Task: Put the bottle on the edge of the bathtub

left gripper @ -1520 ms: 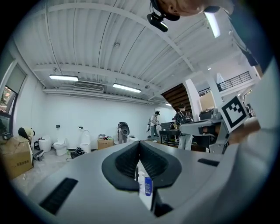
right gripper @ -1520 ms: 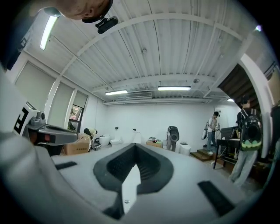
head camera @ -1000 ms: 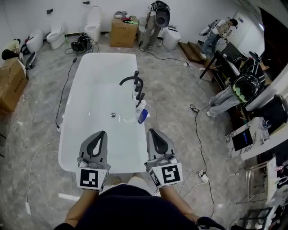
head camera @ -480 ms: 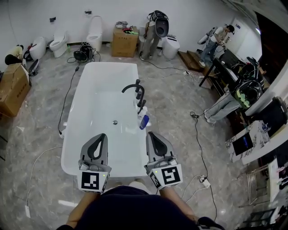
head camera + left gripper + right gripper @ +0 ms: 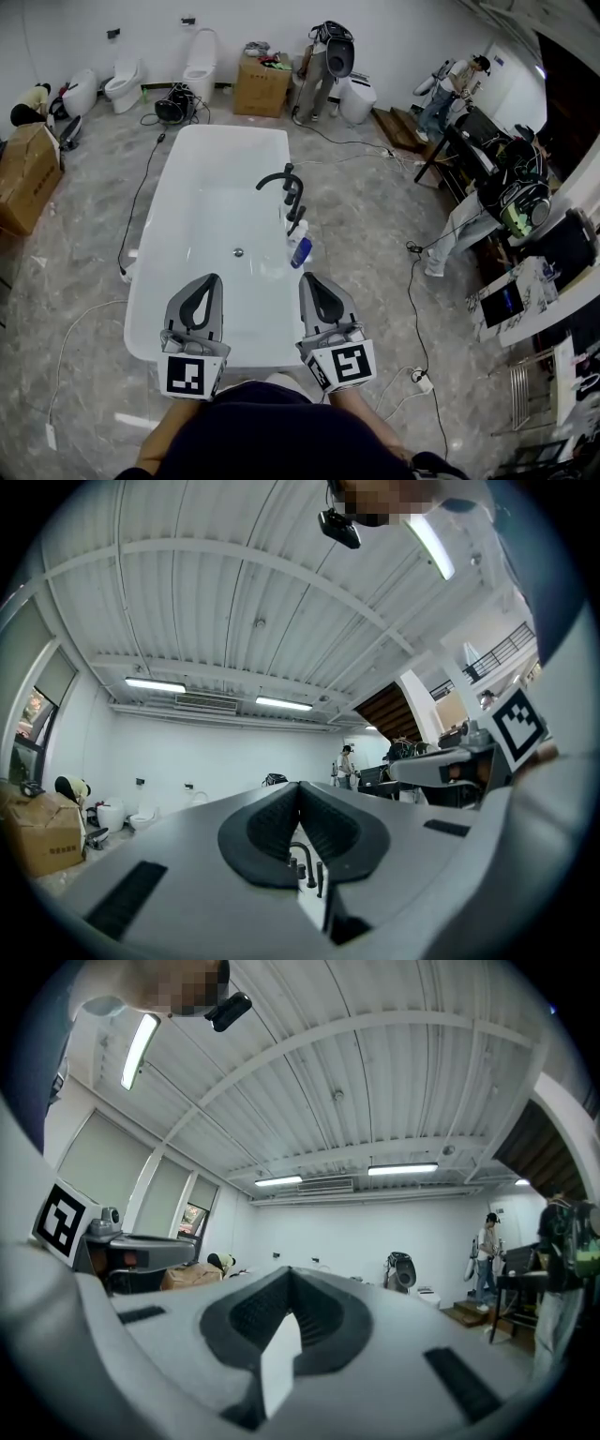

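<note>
A white bathtub (image 5: pixel 150 309) fills the middle of the head view. A black faucet (image 5: pixel 283 182) stands on its right rim. Just in front of the faucet, a white and blue bottle (image 5: pixel 299 247) rests on that same rim. My left gripper (image 5: pixel 211 277) and my right gripper (image 5: pixel 309 277) hover side by side over the tub's near end, both shut with nothing between the pads. The bottle lies ahead of the right gripper, apart from it. In the left gripper view the jaws (image 5: pixel 300 786) meet, with the faucet (image 5: pixel 302 860) showing below them. The right gripper (image 5: pixel 288 1269) points level towards the far wall.
Cardboard boxes (image 5: pixel 23 173) (image 5: pixel 260 84) and toilets (image 5: pixel 202 52) line the far wall and left side. Cables and a power strip (image 5: pixel 419 380) lie on the grey floor. People stand at the back (image 5: pixel 328 56) and right (image 5: pixel 511 202), next to a dark desk (image 5: pixel 469 131).
Both grippers stay shut and have shifted only slightly over the tub's near end. The bottle has not moved. The person at the right has stepped a little.
</note>
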### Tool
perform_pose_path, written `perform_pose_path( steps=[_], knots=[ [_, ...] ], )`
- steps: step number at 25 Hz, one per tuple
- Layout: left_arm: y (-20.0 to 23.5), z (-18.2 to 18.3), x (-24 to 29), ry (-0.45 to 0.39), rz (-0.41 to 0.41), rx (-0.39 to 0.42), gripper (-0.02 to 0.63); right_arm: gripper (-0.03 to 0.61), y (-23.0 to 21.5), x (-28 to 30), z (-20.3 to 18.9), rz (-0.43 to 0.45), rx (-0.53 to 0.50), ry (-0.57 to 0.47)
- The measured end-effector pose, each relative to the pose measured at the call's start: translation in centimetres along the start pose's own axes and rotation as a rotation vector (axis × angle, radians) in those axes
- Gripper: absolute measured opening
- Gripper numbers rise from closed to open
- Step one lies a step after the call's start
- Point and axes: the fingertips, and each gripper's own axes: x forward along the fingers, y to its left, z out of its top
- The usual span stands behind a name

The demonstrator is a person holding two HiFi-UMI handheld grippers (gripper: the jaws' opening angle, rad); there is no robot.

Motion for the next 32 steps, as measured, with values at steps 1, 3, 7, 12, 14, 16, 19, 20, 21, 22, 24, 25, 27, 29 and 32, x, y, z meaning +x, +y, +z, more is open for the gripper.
perform_pose_path(
  steps=[1, 3, 7, 12, 14, 16, 19, 20, 21, 22, 24, 25, 27, 29, 32],
  knots=[
    [0.0, 0.0, 0.1, -0.002, 0.0, -0.004, 0.003, 0.002, 0.0, 0.0, 0.0, 0.001, -0.002, 0.0],
    [0.1, 0.0, 0.2, -0.01, 0.001, -0.004, 0.003, 0.002, -0.1, 0.1, 0.1, 0.0, -0.005, -0.001],
    [-0.4, 0.4, 0.6, -0.009, -0.009, -0.003, 0.003, 0.002, -0.6, 0.2, 0.2, -0.004, -0.001, -0.004],
    [-0.3, 0.2, 0.6, 0.0, -0.009, -0.003, 0.003, 0.002, -0.7, 0.4, 0.1, -0.002, 0.013, -0.006],
    [-0.4, 0.2, 0.7, 0.001, -0.012, 0.0, 0.003, 0.002, -0.8, 0.5, 0.1, 0.004, 0.014, -0.003],
    [-0.6, 0.1, 0.7, 0.003, -0.016, 0.003, 0.003, 0.002, -0.8, 0.6, 0.0, 0.007, 0.012, -0.005],
    [-0.8, 0.1, 0.8, 0.005, -0.019, 0.001, 0.003, 0.002, -0.8, 0.6, -0.1, 0.001, -0.012, 0.004],
    [-0.9, 0.1, 0.8, 0.004, -0.02, -0.001, 0.003, 0.002, -0.8, 0.6, -0.2, 0.0, -0.02, 0.008],
    [-0.9, 0.1, 0.9, 0.003, -0.02, -0.003, 0.003, 0.002, -0.8, 0.6, -0.2, 0.0, -0.023, 0.009],
    [-1.0, 0.1, 0.9, 0.002, -0.022, -0.003, 0.003, 0.002, -0.8, 0.5, -0.2, 0.002, -0.022, 0.009],
    [-1.1, 0.1, 1.0, -0.001, -0.027, 0.001, 0.003, 0.002, -0.9, 0.5, -0.1, 0.002, -0.019, 0.009],
    [-1.2, 0.2, 1.1, -0.002, -0.029, 0.0, 0.003, 0.002, -1.0, 0.5, -0.1, 0.001, -0.017, 0.009],
    [-1.3, 0.2, 1.1, -0.002, -0.03, -0.004, 0.003, 0.002, -1.1, 0.5, -0.1, -0.001, -0.015, 0.01],
    [-1.3, 0.3, 1.2, -0.001, -0.032, -0.004, 0.003, 0.002, -1.2, 0.5, -0.1, -0.001, -0.014, 0.011],
    [-1.3, 0.2, 1.4, 0.0, -0.037, -0.001, 0.003, 0.002, -1.3, 0.6, -0.2, -0.002, -0.013, 0.015]
  ],
)
